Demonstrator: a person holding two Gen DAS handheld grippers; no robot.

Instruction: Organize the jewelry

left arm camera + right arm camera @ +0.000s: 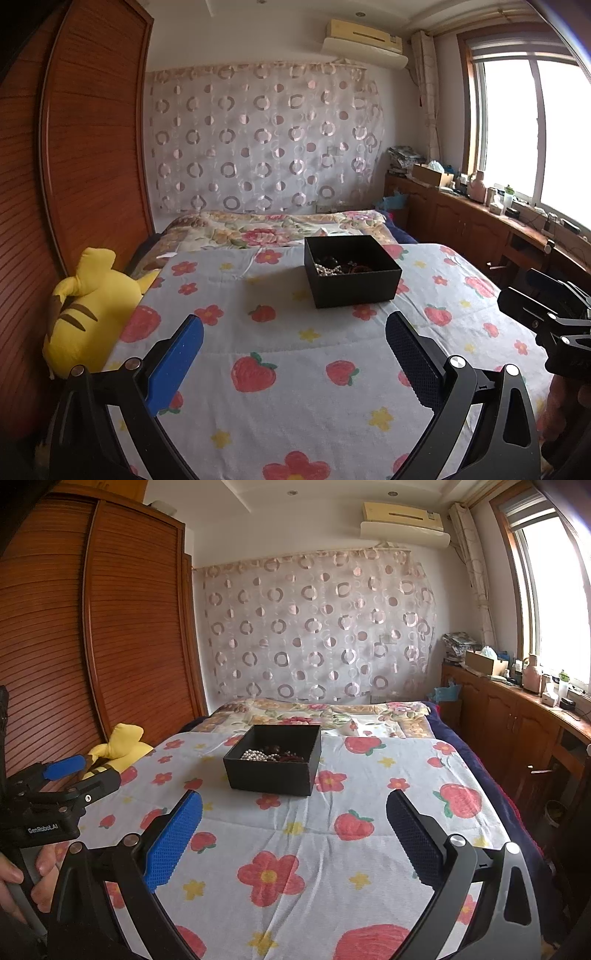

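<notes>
A black open box stands on the strawberry-print bedspread. It holds a white pearl string and dark jewelry. The box also shows in the right wrist view, with pearls and dark red beads inside. My left gripper is open and empty, well short of the box. My right gripper is open and empty, also short of the box. Each gripper shows at the edge of the other's view, the right one and the left one.
A yellow plush toy lies at the bed's left edge against a wooden wardrobe. A floral quilt lies beyond the box. A cluttered wooden counter runs under the window at right.
</notes>
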